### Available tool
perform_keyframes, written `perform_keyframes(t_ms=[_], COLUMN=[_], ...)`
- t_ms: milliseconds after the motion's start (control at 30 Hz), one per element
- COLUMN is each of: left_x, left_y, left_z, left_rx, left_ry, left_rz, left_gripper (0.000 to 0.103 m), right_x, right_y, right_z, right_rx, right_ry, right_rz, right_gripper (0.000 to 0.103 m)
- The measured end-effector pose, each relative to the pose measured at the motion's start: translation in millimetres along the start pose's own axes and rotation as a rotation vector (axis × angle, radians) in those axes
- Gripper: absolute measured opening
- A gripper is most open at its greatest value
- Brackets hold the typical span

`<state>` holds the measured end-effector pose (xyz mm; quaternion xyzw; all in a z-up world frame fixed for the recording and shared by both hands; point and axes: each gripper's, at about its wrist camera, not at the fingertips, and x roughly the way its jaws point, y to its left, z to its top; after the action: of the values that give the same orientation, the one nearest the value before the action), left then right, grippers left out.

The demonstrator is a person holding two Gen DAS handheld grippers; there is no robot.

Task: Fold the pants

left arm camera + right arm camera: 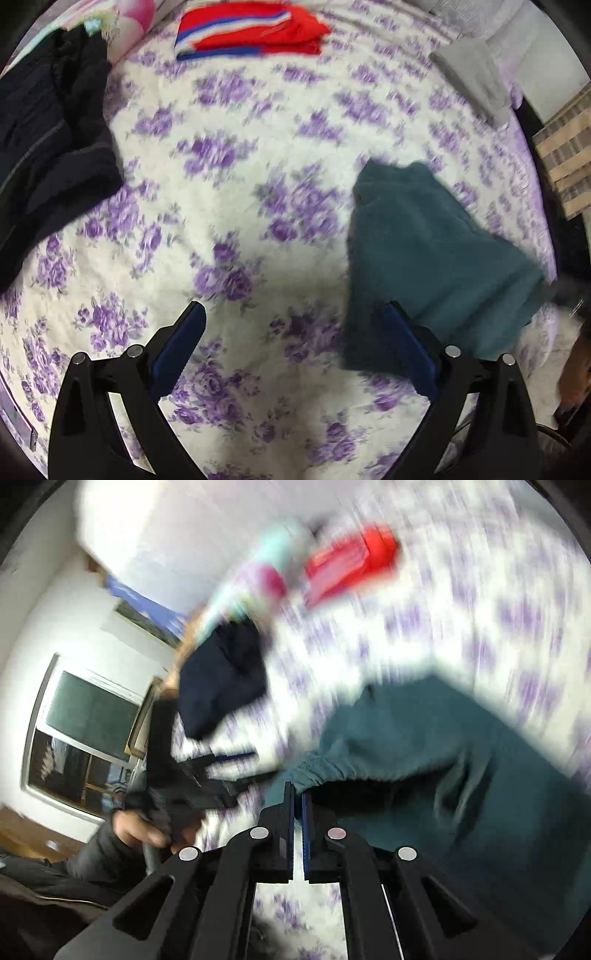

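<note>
Teal pants (461,768): soft, light, floppy. R gripper (297,801) pinched on elastic waistband; L gripper (295,332) wide open, empty. Take hem next.

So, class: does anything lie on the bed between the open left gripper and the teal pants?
Nothing visible does. The left gripper is open over bare floral bedspread, the teal pants beside its one finger. The right gripper already pinches their waistband.

I am working in a home bedroom: a bed with a purple-flowered white bedspread (258,155), clothes lying on it including a folded red garment (251,31), a white wall and a window (85,731).
</note>
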<state>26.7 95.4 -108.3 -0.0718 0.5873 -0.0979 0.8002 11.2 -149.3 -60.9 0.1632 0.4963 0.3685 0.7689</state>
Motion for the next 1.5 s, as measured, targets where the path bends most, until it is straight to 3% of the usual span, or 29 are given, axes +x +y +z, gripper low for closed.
perform_keyframes(t_ms=[100,167,233,333,367,433,500,533,567,600,867,1000,1067,1167,1300,1400,1500], left_x=[6,16,30,43,43,43,44,45,45,44,37,38,39,37,29,20,10], left_y=[-17,-25,-32,-39,-39,-39,-37,-37,-36,-36,-44,-43,-44,-43,-39,-47,-65], left_z=[5,5,4,3,2,2,4,5,5,6,7,6,8,9,8,12,14], left_rx=[0.066,0.089,0.096,0.119,0.123,0.12,0.112,0.104,0.098,0.093,0.129,0.124,0.117,0.114,0.118,0.159,0.239], left_ry=[0.014,0.039,0.073,0.1,0.102,0.095,0.101,0.106,0.106,0.103,0.095,0.094,0.091,0.085,0.067,0.025,-0.015], left_rz=[0.01,0.018,0.021,0.052,0.055,0.052,0.057,0.062,0.06,0.054,0.062,0.066,0.063,0.061,0.084,0.1,0.095], left_gripper=[0.094,0.094,0.094,0.094,0.094,0.094,0.094,0.094,0.094,0.094,0.094,0.094,0.094,0.094,0.094,0.094,0.094], right_x=[-31,-31,-12,21,20,5,-6,-10,-14,-14,54,69,76,70,35,17,4], right_y=[6,-2,-17,-39,-46,-51,-51,-50,-49,-48,-39,-18,-19,-27,-13,7,22], right_z=[18,18,7,-15,-22,-30,-37,-40,-44,-49,-62,-65,-64,-55,-32,-17,-3], right_rx=[-0.059,-0.055,-0.027,0.003,0.032,0.093,0.114,0.116,0.115,0.112,0.081,0.017,0.025,0.05,-0.078,-0.178,-0.279], right_ry=[-0.059,-0.044,0.065,0.232,0.229,0.162,0.121,0.11,0.096,0.092,0.248,0.293,0.299,0.21,0.018,-0.054,-0.064], right_rz=[-0.089,-0.125,-0.114,-0.305,-0.315,-0.216,-0.152,-0.141,-0.136,-0.14,-0.115,-0.108,-0.116,-0.15,-0.349,-0.378,-0.384], right_gripper=[0.004,0.006,0.007,0.008,0.008,0.011,0.027,0.045,0.053,0.053,0.054,0.054,0.039,0.026,0.019,0.017,0.017])
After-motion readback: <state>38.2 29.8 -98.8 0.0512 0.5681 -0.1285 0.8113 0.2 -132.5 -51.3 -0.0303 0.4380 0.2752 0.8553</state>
